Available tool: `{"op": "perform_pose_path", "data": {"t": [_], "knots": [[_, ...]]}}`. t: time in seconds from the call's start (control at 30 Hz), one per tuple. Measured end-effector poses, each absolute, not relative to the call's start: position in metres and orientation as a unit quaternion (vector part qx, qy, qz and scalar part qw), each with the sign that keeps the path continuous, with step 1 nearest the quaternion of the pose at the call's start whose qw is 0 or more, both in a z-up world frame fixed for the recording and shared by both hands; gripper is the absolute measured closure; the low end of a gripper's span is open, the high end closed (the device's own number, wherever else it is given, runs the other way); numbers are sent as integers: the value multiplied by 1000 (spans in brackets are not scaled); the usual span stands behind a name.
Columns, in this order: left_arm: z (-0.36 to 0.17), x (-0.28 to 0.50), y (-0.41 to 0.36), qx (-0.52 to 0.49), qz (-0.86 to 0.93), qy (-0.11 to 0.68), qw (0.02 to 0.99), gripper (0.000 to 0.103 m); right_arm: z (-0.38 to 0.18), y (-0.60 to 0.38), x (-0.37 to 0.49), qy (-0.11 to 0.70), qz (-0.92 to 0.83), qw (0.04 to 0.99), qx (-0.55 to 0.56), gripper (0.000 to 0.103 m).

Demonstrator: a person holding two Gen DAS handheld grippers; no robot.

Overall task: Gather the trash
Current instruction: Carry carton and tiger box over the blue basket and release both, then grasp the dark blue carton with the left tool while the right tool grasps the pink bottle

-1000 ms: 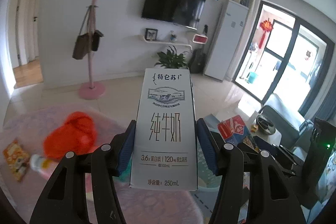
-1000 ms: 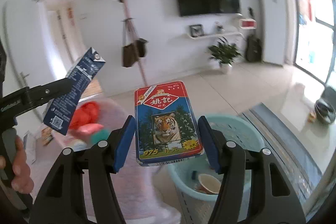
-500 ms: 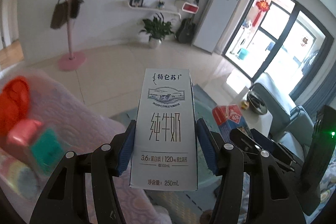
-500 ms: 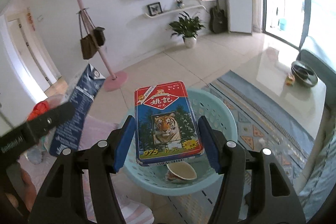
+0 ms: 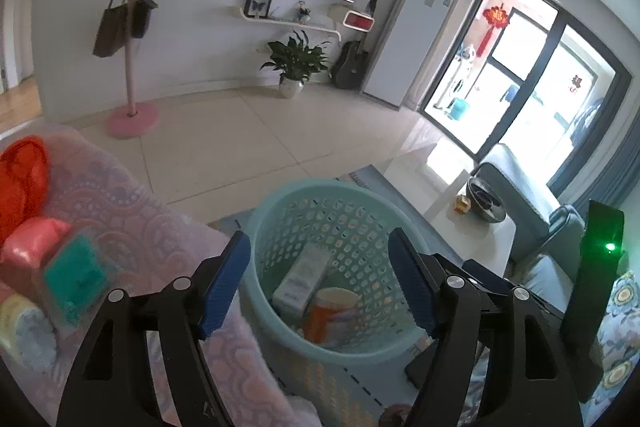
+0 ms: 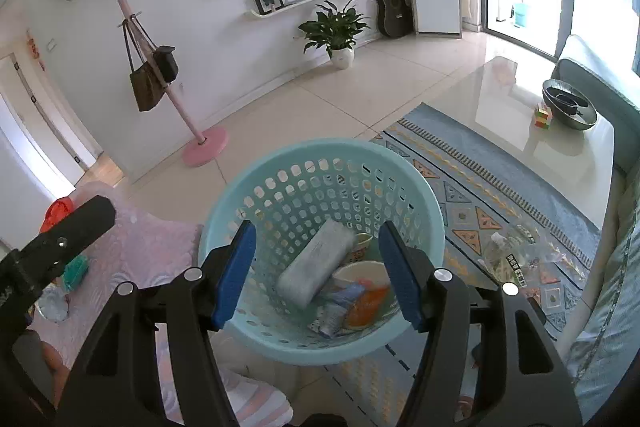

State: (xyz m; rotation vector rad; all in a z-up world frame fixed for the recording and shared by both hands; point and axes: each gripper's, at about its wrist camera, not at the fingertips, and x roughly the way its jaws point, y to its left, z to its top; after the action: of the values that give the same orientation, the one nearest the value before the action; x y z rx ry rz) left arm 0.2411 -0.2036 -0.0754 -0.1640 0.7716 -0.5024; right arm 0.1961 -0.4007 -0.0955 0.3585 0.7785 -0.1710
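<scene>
A light blue perforated basket [image 5: 280,203] [image 6: 248,187] stands on the floor below both grippers. Inside lie the white milk carton [image 5: 302,277] [image 6: 316,269], a paper cup [image 5: 334,313] [image 6: 362,271] and blurred blue and orange items [image 6: 352,303]. My left gripper [image 5: 320,291] is open and empty above the basket. My right gripper [image 6: 318,267] is open and empty above it too. The left gripper's arm shows at the left of the right wrist view [image 6: 60,239].
A pink patterned cover [image 5: 120,211] at the left holds a red bag [image 5: 22,179], a pink and green item [image 5: 60,267] and other trash. A patterned rug [image 6: 500,195], a white coffee table [image 6: 532,115] and a grey sofa [image 5: 520,187] are at the right.
Both grippers swung over the basket and opened. The milk carton left my left gripper and the red tiger card box left my right gripper; both dropped into the basket.
</scene>
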Motion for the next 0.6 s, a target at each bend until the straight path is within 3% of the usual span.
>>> {"op": "perform_pose_path", "data": {"t": [0.33, 0.6], "knots": [[-49, 198, -143, -119, -230, 335, 906, 33, -57, -350, 181, 340, -28, 930, 139, 43], [-30, 139, -43, -148, -145, 289, 935, 32, -20, -258, 172, 298, 81, 947, 90, 43]]}}
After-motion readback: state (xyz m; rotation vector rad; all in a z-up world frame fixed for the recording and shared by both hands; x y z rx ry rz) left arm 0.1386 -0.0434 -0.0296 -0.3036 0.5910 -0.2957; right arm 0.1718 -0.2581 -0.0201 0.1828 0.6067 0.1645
